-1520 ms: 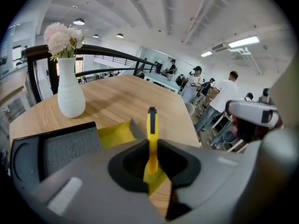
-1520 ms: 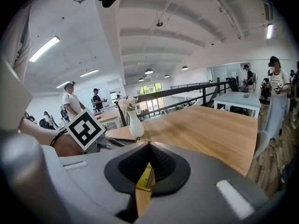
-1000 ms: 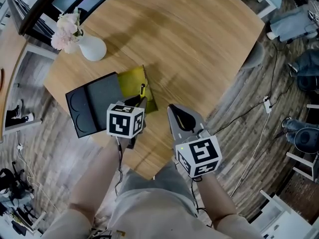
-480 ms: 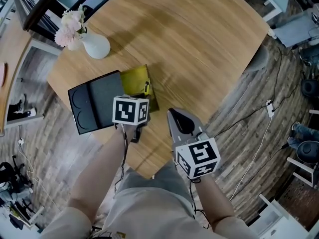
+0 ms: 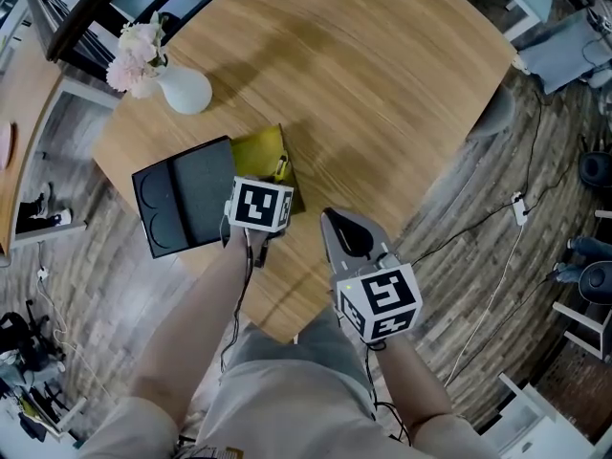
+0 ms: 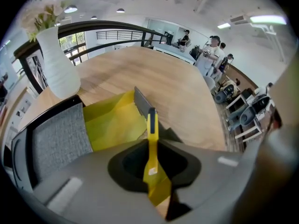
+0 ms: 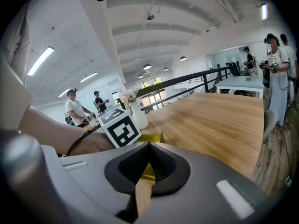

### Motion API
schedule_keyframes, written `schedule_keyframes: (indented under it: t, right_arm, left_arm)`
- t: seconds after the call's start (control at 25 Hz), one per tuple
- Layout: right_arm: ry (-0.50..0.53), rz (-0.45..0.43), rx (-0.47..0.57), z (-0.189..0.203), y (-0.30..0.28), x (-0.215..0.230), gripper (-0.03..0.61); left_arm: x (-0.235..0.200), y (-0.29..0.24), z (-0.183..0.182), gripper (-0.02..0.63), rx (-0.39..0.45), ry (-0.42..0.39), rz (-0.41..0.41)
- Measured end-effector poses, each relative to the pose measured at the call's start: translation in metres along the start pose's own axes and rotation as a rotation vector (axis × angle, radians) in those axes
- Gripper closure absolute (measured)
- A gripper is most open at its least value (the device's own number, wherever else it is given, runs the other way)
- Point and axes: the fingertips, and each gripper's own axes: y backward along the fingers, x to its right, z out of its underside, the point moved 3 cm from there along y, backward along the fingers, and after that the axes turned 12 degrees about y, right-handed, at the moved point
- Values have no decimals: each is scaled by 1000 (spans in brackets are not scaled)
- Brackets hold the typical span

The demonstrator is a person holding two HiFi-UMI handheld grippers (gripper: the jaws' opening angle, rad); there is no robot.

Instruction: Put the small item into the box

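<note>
Between your left gripper's [image 6: 150, 148] clamped jaws sits the small yellow item [image 6: 150, 125], its tip at the edge of the yellow-lined box [image 6: 112, 120] on the table [image 5: 382, 84]. Your right gripper [image 7: 148, 146] hovers nearby, jaws together, empty.

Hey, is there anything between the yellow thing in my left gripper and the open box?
Nothing visible. The left gripper holds the yellow item over the box, whose yellow interior is open, its lid folded aside.
</note>
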Motion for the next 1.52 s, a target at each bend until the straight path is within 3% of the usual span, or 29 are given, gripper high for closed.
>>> schedule_keyframes:
  t: [0.72,0.88,1.12,1.52]
  right_arm:
    - [9,9,-3,5,15,-10,578]
    - [11,18,6,6,24,-11,578]
    - [26,35,12,1,38,-15,578]
    - [86,62,88,-39,70,-43,578]
  left_arm:
    - [2,1,5,541,16,-37,-29]
    - [2,7,8,543,43,21,6]
    - [8,41,10,545,158,1,46]
    - [29,156,-11,563,415,-83,106]
